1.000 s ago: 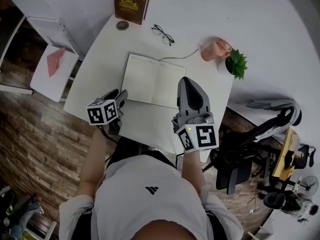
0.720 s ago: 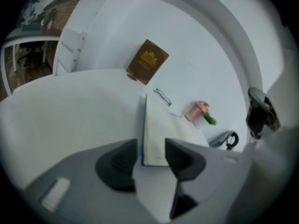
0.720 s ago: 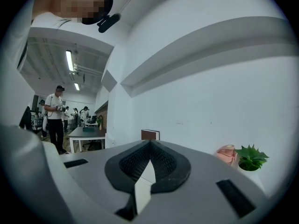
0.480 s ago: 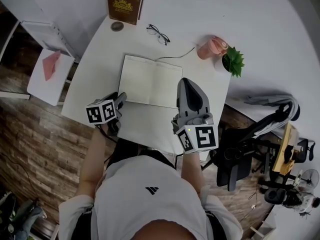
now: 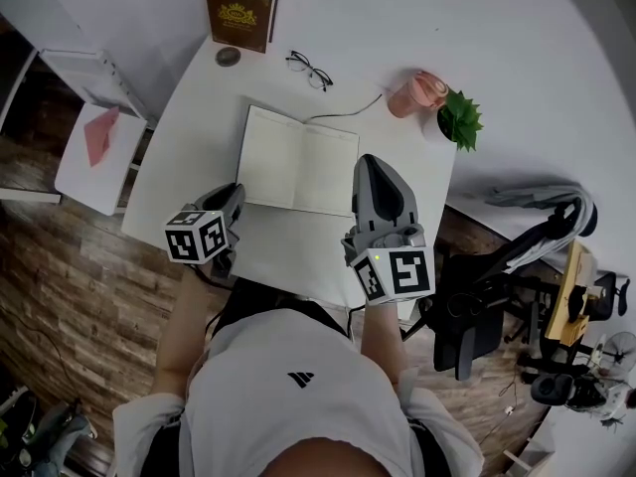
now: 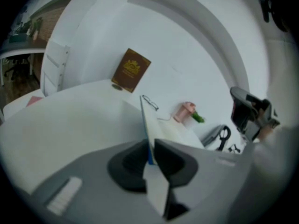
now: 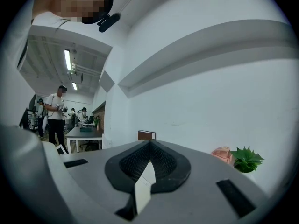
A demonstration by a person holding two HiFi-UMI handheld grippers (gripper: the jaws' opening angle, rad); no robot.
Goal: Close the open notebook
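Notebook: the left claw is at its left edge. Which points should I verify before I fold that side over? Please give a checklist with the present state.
1. Left claw grips the notebook: ok. Its jaws have just been closing, and the blue cover edge is between the pads.
2. Notebook lies open: ok. Both pages face up in the head view.
3. Right claw shut and empty: ok.
4. Right claw clear of the right page: cannot tell. In the head view it covers the lower right corner, and its height is unclear.
5. Glasses apart from the notebook: ok.
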